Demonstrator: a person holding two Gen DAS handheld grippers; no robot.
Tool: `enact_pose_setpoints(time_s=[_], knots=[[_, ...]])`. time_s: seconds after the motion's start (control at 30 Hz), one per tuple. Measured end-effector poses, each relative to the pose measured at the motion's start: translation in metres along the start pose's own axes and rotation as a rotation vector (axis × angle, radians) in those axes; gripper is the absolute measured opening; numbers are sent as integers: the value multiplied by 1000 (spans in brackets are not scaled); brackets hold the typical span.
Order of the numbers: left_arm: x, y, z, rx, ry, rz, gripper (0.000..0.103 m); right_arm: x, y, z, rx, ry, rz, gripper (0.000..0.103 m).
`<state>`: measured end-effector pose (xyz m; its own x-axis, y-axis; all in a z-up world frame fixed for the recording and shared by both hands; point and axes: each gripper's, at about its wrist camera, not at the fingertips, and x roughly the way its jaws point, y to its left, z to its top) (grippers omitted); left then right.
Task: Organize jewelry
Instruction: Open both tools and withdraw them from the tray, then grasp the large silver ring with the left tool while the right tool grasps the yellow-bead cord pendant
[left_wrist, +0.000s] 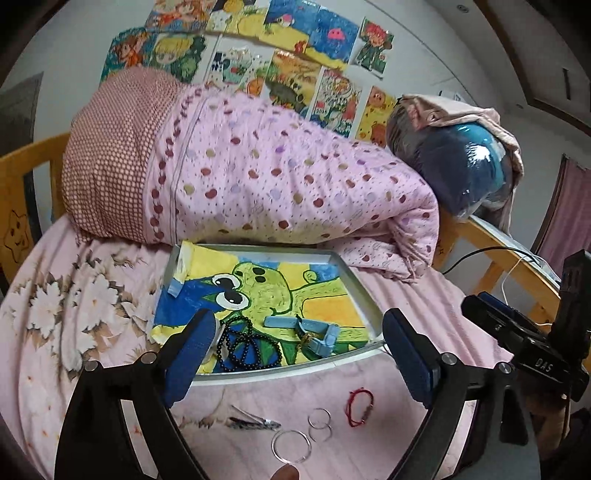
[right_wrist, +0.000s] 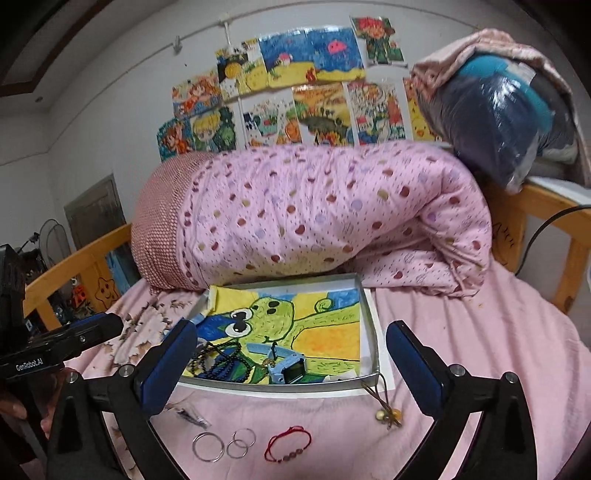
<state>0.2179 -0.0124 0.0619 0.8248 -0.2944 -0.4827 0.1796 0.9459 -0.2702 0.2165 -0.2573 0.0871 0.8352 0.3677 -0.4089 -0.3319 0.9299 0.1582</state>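
A shallow metal tray (right_wrist: 371, 334) lined with a frog drawing (left_wrist: 280, 291) lies on the bed; in its near part are black bead strands (left_wrist: 243, 345) and, just beside them, a light-blue watch (right_wrist: 286, 365). A cord with small beads (right_wrist: 386, 410) hangs over the tray's near right corner onto the sheet. On the pink sheet (right_wrist: 480, 332) before the tray lie a nail clipper (left_wrist: 255, 421), a large silver ring (right_wrist: 208, 446), two smaller linked rings (right_wrist: 240, 443) and a red string bracelet (right_wrist: 290, 443). The left gripper (left_wrist: 299, 354) and right gripper (right_wrist: 291, 363) both gape wide, holding nothing. Behind the tray a rolled dotted quilt (left_wrist: 277, 173) blocks the far side; a wooden bed rail (right_wrist: 546, 206) and a wall of children's drawings (right_wrist: 306, 85) lie beyond.
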Motion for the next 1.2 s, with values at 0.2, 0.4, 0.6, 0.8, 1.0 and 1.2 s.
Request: enact_pose_setpoints(time_s=[0.2, 0.4, 0.6, 0.8, 1.0, 1.2], knots=[[-39, -9, -8, -9, -43, 6, 101, -40, 8, -10, -37, -34, -25, 103], [-70, -15, -24, 0, -67, -9, 101, -68, 20, -27, -44, -30, -51, 103], [-92, -16, -44, 13, -71, 12, 101, -84, 30, -48, -55, 21, -52, 103], [-100, -8, -65, 1, -32, 21, 101, -90, 35, -73, -59, 95, -60, 103], [-101, -3, -95, 9, 20, 65, 101, -84, 33, -92, -50, 150, -89, 103], [-92, 4, -118, 0, 94, 85, 101, -70, 26, -109, -31, 228, -104, 103]])
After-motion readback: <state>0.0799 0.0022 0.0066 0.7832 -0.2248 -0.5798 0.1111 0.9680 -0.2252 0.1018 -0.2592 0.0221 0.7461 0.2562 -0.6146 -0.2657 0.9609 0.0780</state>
